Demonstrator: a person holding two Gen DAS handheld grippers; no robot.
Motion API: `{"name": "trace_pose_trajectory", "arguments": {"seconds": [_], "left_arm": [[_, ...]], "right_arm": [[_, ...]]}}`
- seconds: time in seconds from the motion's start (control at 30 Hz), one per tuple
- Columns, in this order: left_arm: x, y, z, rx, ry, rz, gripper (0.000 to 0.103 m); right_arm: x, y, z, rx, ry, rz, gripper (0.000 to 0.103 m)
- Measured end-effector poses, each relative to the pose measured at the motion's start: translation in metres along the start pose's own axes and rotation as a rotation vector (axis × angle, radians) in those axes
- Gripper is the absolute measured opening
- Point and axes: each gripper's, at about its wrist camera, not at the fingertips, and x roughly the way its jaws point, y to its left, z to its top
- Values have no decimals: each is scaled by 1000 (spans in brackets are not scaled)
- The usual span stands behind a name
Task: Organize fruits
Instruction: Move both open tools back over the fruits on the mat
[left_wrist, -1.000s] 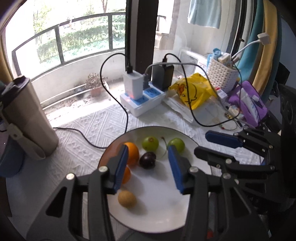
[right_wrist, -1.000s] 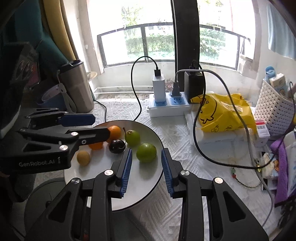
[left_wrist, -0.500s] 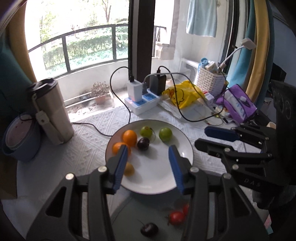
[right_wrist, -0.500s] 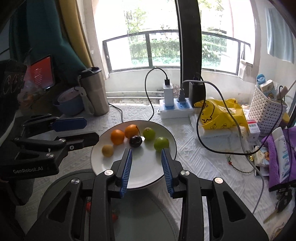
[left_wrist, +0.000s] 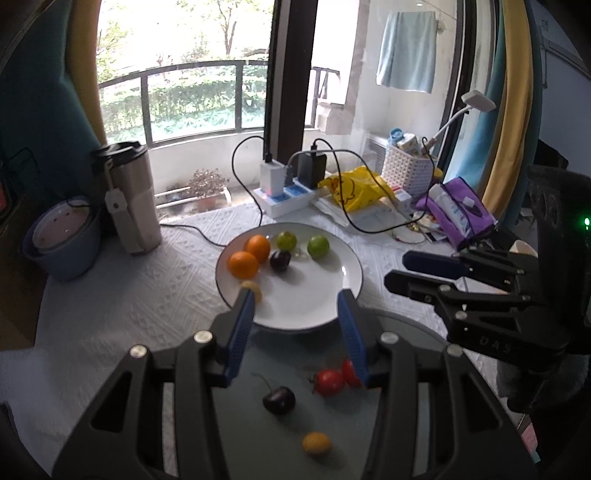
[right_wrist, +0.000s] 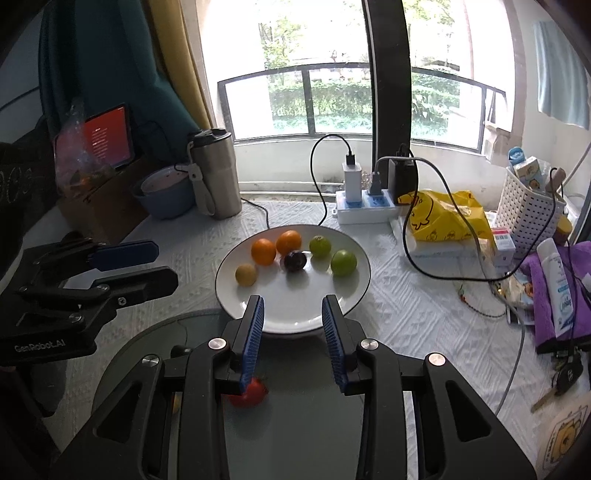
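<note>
White textured tablecloth (left_wrist: 122, 295) across the whole table by a balcony window. Nearest the cameras, lying on it, a round grey-green tray (right_wrist: 295, 424).

Above that tray, side by side and angled down, the left gripper (left_wrist: 295, 299) and the right gripper (right_wrist: 291, 302), both black with blue pads. Left jaws apart with a wide gap and nothing between the pads. Right jaws also apart, with a narrower gap, gripping nothing.

Just beyond the tray, overlapping its far edge, a white plate (left_wrist: 306, 295). Further back to the left, an upright steel tumbler (left_wrist: 129, 199) beside a blue bowl (left_wrist: 62, 254). Behind the plate, a white power strip (left_wrist: 284, 199) with chargers plugged in; to its right, a yellow bag (left_wrist: 351, 188).

On the white plate, in a loose arc along the far half: two oranges (left_wrist: 242, 264) touching, a dark plum (left_wrist: 280, 260), two green fruits (left_wrist: 318, 246), and a small yellow fruit (right_wrist: 246, 274) at the left.

On the grey-green tray, well apart from one another: two red tomatoes (left_wrist: 330, 382) together, a dark cherry (left_wrist: 279, 399) with a stem, and a small yellow-orange fruit (left_wrist: 317, 445) nearest the camera.
</note>
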Motion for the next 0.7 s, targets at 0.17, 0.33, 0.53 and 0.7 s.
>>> {"name": "trace_pose_trajectory", "arguments": {"seconds": [0.17, 0.33, 0.53, 0.7], "left_arm": [[-11, -4, -14, -18, -5, 18, 48], [-17, -11, -32, -44, -9, 51, 48], [-19, -11, -62, -115, -6, 63, 48], [-17, -7, -83, -212, 1, 57, 49]], "right_arm": [[-6, 3, -9, 3, 5, 5, 35], [-11, 4, -18, 9, 5, 24, 53], [-3, 3, -33, 11, 36, 46, 53], [4, 4, -42, 17, 58, 76, 53]]}}
